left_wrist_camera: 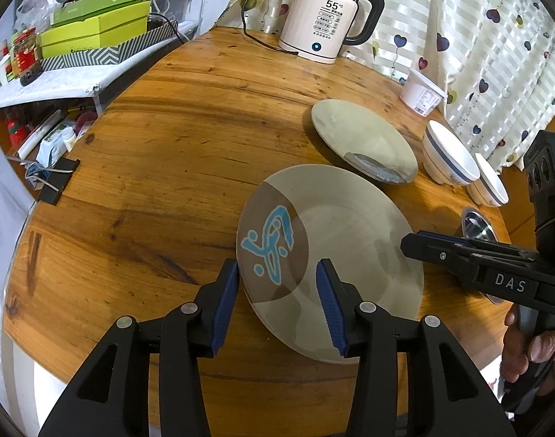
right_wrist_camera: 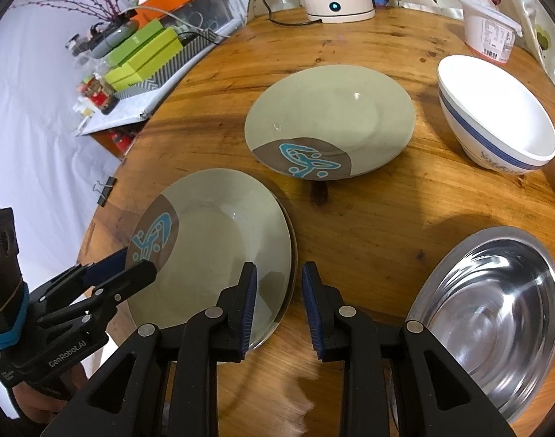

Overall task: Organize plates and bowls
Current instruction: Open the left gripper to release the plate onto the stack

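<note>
My left claw [left_wrist_camera: 277, 306] and right claw [right_wrist_camera: 279, 304] both straddle the near plate's [right_wrist_camera: 219, 251] rim, parted, not clamping it. That plate looks stacked already; the far plate [right_wrist_camera: 332, 116], white bowls [right_wrist_camera: 496, 116] and steel bowl [right_wrist_camera: 496, 313] remain loose on the table [right_wrist_camera: 368, 225]. Kettle [left_wrist_camera: 324, 18] far, path clear.

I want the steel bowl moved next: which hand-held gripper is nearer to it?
Right. The right hand-held gripper straddles the near plate's rim, right beside the steel bowl. The left hand-held gripper is at the plate's far side.
</note>
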Demonstrator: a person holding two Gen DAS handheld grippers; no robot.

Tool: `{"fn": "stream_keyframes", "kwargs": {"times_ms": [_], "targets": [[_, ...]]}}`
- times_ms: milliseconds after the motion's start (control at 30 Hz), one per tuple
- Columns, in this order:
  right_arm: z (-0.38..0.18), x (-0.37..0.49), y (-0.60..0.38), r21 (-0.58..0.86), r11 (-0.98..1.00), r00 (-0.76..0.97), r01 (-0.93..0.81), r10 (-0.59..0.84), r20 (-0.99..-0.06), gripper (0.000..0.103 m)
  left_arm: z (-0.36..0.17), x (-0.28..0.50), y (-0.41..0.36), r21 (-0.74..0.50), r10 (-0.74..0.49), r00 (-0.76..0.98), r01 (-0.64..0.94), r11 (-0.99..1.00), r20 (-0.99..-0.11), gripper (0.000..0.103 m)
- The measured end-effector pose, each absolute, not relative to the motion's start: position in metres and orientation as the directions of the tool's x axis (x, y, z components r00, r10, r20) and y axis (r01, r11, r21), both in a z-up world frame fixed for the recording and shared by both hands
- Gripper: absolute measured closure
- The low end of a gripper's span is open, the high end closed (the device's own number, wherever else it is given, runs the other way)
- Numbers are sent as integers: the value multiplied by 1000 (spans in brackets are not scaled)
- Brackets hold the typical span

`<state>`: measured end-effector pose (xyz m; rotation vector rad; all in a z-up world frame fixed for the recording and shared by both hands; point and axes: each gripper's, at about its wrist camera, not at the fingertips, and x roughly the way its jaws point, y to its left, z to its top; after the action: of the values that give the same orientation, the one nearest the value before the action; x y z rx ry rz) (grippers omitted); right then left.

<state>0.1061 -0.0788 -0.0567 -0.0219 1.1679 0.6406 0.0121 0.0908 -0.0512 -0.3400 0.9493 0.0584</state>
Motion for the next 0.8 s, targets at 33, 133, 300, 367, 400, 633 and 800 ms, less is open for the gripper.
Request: {"fn": "stream_keyframes", "kwargs": {"times_ms": [33, 133, 300, 367, 400, 633, 800], "targets": [[-57, 106, -79, 306, 823, 238, -478, 457, -857, 75, -51, 12, 90, -256, -97, 585, -196, 947, -805, 57], [-56, 105, -77, 305, 821, 239, -483, 458, -856, 71, -50, 13, 87, -250, -99, 585, -183, 951, -805, 51], [-56, 105, -76, 303, 821, 241, -484, 458, -856, 67, -49, 13, 87, -249, -97, 589, -184, 951, -802, 51], [-55, 105, -76, 305, 822, 241, -482, 459, -855, 66, -47, 12, 87, -246, -90, 599, -183, 952, -796, 51], [-55, 105, -76, 304, 823, 244, -480, 458, -855, 66, -45, 13, 87, -244, -87, 606, -183, 952, -791, 51], [-55, 104, -78, 307, 823, 245, -478, 461, -853, 66, -46, 14, 88, -242, -87, 603, -180, 953, -793, 50], [-49, 104, -82, 311, 823, 256, -476, 468, -846, 65, -43, 12, 92, -248, -87, 612, -183, 951, -786, 50]]}}
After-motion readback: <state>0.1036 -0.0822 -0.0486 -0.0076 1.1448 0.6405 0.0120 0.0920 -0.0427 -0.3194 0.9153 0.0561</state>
